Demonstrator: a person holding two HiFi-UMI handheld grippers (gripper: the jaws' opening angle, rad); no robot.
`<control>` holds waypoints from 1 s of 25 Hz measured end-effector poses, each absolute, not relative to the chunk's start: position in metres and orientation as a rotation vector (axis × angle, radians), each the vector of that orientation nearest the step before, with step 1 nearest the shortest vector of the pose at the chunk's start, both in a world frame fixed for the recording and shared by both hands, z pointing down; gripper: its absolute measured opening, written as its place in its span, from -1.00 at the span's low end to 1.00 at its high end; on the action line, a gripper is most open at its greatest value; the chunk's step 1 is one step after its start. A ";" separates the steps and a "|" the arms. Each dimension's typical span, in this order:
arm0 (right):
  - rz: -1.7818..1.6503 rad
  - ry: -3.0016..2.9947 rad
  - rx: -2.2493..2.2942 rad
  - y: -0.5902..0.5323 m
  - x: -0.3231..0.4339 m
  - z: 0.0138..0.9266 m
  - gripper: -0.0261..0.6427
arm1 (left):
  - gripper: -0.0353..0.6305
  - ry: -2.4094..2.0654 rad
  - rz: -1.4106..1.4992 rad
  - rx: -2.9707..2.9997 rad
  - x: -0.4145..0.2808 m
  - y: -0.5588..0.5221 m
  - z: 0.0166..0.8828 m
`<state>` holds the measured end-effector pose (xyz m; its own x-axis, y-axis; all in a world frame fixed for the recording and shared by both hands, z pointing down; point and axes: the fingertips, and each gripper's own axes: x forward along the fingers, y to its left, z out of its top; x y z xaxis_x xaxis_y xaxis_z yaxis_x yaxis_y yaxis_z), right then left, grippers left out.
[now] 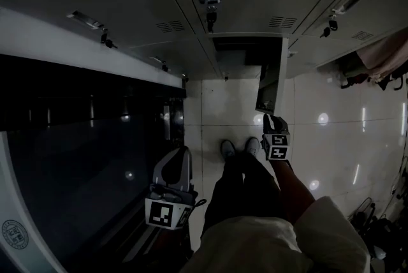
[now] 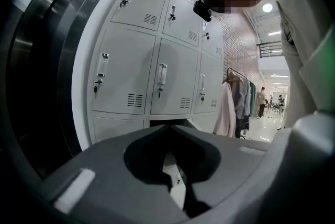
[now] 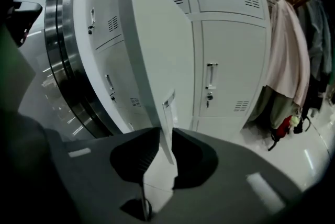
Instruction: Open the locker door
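Pale metal door (image 3: 157, 60) stands half open, its thin edge pinched in the right gripper (image 3: 165, 133) jaws; a crooked pull could slip them off. Left gripper (image 2: 166, 126) hangs closed, empty.

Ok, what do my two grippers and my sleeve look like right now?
The matte grey left gripper and matte grey right gripper match: two broad moulded jaws curving round a dark hollow, a pale rectangular patch on each. Each carries a white cube with black square markers. The sleeve is pale cream fabric. No cables clearly visible.
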<state>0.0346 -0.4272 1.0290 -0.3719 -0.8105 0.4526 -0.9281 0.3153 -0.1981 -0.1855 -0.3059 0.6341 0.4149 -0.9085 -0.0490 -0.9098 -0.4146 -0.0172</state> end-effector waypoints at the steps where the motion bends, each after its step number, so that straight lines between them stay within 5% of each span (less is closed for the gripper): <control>1: 0.625 -2.299 1.585 -0.425 0.047 1.030 -0.72 | -0.89 1.667 0.066 -2.610 -0.180 -0.306 0.628; 13: 0.581 -2.321 1.577 -0.419 0.102 0.997 -0.79 | -0.89 1.581 0.068 -2.648 -0.149 -0.306 0.590; 25: 0.088 -2.855 1.798 -0.362 0.110 0.469 -0.84 | -0.89 1.631 0.101 -2.489 -0.161 -0.304 0.402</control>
<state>0.1101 -0.3616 0.4693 -0.4132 -0.8949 -0.1686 -0.8829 0.4390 -0.1666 -0.1612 -0.3036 0.4021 0.4016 -0.9041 -0.1459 -0.9152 -0.3904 -0.1000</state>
